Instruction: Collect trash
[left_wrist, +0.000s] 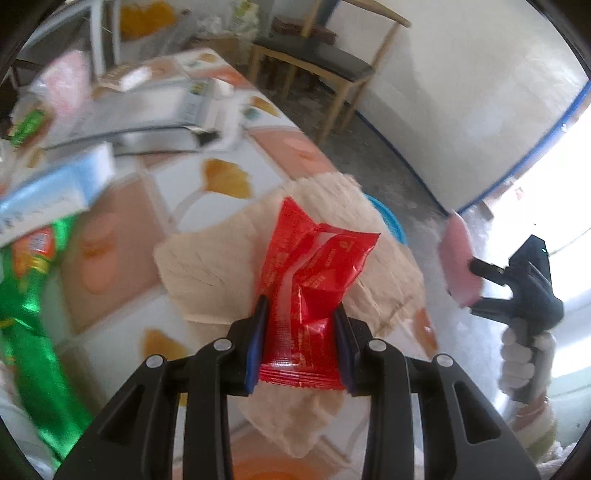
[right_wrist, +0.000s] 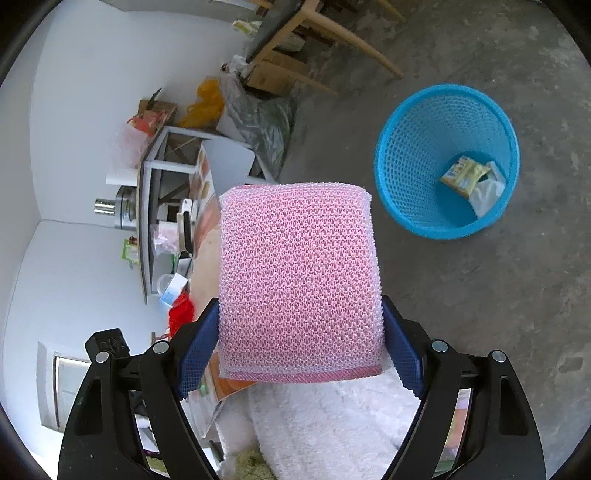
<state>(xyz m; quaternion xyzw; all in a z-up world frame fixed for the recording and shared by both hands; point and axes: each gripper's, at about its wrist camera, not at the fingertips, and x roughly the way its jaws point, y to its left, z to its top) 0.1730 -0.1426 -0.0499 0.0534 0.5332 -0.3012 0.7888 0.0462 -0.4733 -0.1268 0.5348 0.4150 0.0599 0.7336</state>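
A crumpled red snack wrapper (left_wrist: 314, 280) is being clamped between the blue pads of the left gripper (left_wrist: 301, 325), its crimped lower edge hanging just below the jaws. It is being held above a beige paper towel (left_wrist: 207, 266) lying on the tabletop (left_wrist: 122, 347), whose cloth is patterned with orange leaves and pink squares. A green bottle (left_wrist: 33, 332) and a pale blue carton (left_wrist: 51, 184) are being seen blurred at the left edge of the left wrist view, with a wooden chair (left_wrist: 317, 62) standing on the floor beyond the tabletop.

A pink mesh scouring sponge (right_wrist: 299, 284) is being gripped by its two sides in the right gripper (right_wrist: 299, 339), the jaws standing wide around it and the pads pressing on its edges. In the left wrist view the same gripper is being held by a white-gloved hand (left_wrist: 524, 354) off the tabletop's edge. On the grey concrete floor, up and to the right of the sponge in the right wrist view, a blue mesh wastebasket (right_wrist: 410, 155) is standing upright; a yellow packet (right_wrist: 465, 173) and a piece of clear plastic (right_wrist: 487, 192) are lying in its bottom.
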